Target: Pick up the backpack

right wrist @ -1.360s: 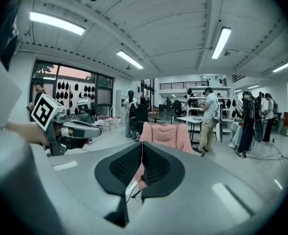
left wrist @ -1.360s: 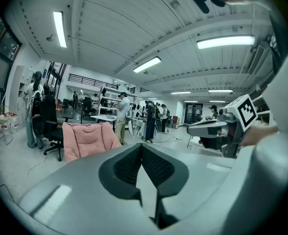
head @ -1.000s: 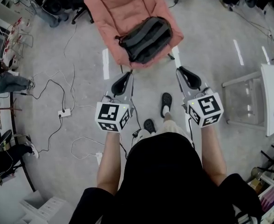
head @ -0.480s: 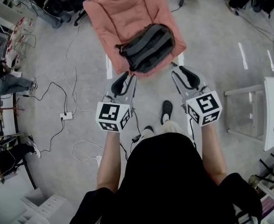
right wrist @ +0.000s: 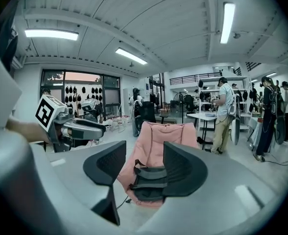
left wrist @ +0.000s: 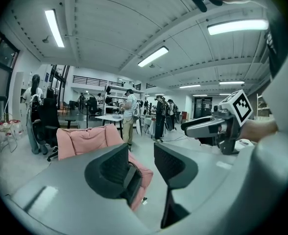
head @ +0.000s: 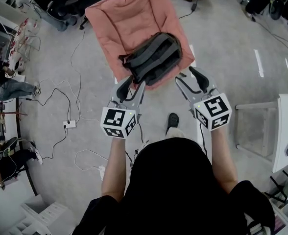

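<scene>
Head view, looking steeply down. A dark backpack with grey straps lies on the seat of a pink padded chair, toward the seat's near edge, straps facing up. The chair stands on a pale floor crossed by loose cables. A white table stands well apart at the right.

The left gripper is held out just short of the chair's near edge, below the backpack's left end. Its jaws stand apart and have just been opening. In the left gripper view the gap between them shows only floor and the chair's edge, with part of the backpack behind the left-hand jaw. Nothing is held.

The right gripper is held out beside the chair's near right corner, close to the backpack's right end. Its jaws stand wider apart and have also just been opening. In the right gripper view the backpack shows through the gap, farther off on the seat and clear of both pads.

Each gripper carries a marker cube at its rear, above the person's forearm
</scene>
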Demonstrator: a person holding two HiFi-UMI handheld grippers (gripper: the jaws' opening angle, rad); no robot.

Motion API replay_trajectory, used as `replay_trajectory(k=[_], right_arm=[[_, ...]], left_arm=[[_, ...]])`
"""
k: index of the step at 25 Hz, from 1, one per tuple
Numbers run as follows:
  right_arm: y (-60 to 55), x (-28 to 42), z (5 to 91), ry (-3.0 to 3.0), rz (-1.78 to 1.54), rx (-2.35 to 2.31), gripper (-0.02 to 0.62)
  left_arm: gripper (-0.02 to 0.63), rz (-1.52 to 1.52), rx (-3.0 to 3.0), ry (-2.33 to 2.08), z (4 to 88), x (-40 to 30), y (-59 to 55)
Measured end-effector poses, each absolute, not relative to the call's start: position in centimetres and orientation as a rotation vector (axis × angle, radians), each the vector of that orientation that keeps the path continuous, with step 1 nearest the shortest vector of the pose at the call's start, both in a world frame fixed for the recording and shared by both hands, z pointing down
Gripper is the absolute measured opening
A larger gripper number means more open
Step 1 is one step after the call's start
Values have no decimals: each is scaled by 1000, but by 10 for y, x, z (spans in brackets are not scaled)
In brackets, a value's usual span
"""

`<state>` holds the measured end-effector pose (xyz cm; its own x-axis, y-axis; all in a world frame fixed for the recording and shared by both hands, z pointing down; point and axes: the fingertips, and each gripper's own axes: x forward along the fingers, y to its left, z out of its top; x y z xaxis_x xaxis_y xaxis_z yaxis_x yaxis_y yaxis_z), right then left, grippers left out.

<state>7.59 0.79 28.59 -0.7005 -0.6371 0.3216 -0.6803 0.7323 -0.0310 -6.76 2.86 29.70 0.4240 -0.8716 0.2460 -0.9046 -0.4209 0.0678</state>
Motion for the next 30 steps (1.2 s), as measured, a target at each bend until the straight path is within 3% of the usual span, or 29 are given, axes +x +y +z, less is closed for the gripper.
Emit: replay_trajectory(k=[17, 30], right_arm=[[-57, 110, 308, -2654, 283, 965, 268], [-94, 95, 320, -2599, 320, 993, 267]], left_arm=[[210, 344, 2445, -1591, 314, -34, -30], [216, 337, 2452, -1548, 324, -55, -75]])
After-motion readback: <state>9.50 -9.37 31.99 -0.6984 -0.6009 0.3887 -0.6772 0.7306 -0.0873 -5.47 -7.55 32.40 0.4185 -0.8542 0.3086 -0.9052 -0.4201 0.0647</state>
